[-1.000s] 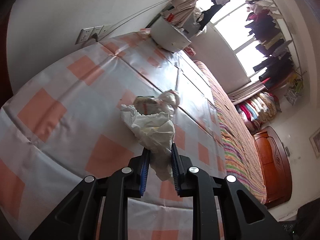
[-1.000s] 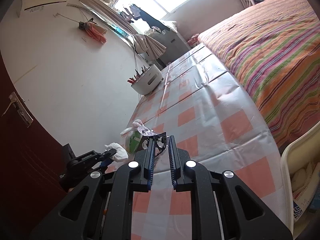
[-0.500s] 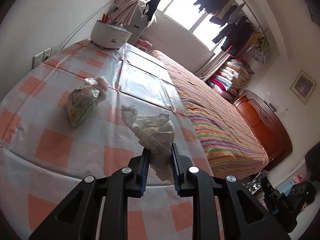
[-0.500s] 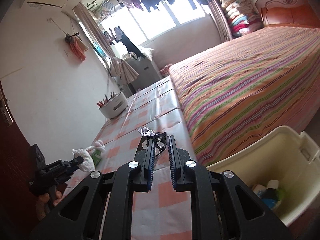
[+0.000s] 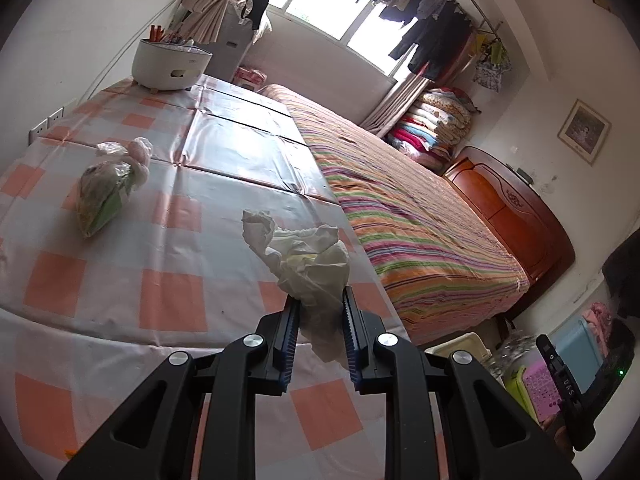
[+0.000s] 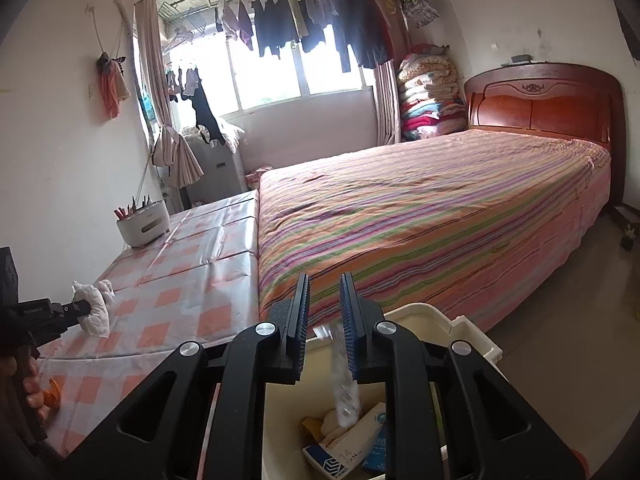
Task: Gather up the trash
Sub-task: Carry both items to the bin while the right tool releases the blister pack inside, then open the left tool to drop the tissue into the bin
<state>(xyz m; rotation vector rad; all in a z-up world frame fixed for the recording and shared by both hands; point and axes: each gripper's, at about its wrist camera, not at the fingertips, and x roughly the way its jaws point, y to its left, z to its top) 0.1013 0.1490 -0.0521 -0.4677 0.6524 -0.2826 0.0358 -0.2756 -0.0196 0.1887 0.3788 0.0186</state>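
I've got a crumpled white tissue (image 5: 308,264) pinched in the left gripper (image 5: 319,312) — pads pressed on its lower tail, the wad bulging out above the tips. It's held over the near edge of the table (image 5: 168,312), off the checked cloth. A green-and-clear bag (image 5: 105,190) lies toward the table's left edge, a white tub (image 5: 170,65) at its far corner.

Right gripper (image 6: 323,304) points over the near rim of the cream bin (image 6: 474,334), on the floor at the foot of the striped bed (image 6: 420,208). Its jaws have just been opening — now a narrow gap, pads not pressing on anything. A clear wrapper (image 6: 345,384), motion-blurred, is below the tips, above the trash in the bin. In the right view my left hand (image 6: 30,380) shows at the table's near-left corner.
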